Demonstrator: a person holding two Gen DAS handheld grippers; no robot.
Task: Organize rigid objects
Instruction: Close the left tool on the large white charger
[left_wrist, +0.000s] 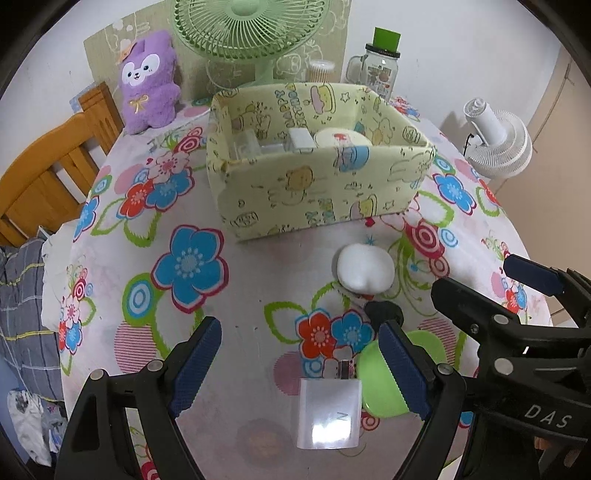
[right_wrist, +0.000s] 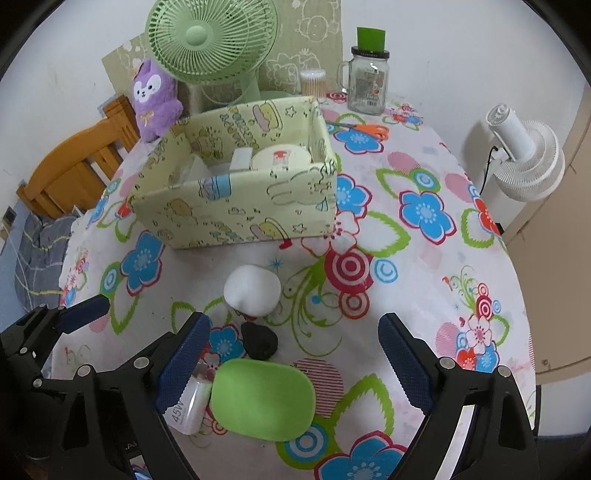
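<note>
On the flowered tablecloth lie a white charger block (left_wrist: 330, 413) (right_wrist: 186, 411), a green oval case (right_wrist: 264, 398) (left_wrist: 380, 380), a small black object (right_wrist: 260, 341) (left_wrist: 384, 310) and a white rounded lump (left_wrist: 365, 267) (right_wrist: 252, 290). My left gripper (left_wrist: 301, 369) stands open with the charger between its fingers, pads not touching it. My right gripper (right_wrist: 295, 363) stands open above the green case, which lies between its fingers. Behind them sits a yellow patterned box (left_wrist: 314, 184) (right_wrist: 236, 210) holding white items and a round cream tin (right_wrist: 280, 157).
A green fan (right_wrist: 210, 37), purple plush toy (right_wrist: 155, 99), glass jar with green lid (right_wrist: 367, 79), cotton-swab tub (right_wrist: 313, 81) and orange scissors (right_wrist: 371, 130) stand at the table's back. A wooden chair (left_wrist: 48, 177) is left, a white fan (right_wrist: 524, 158) right.
</note>
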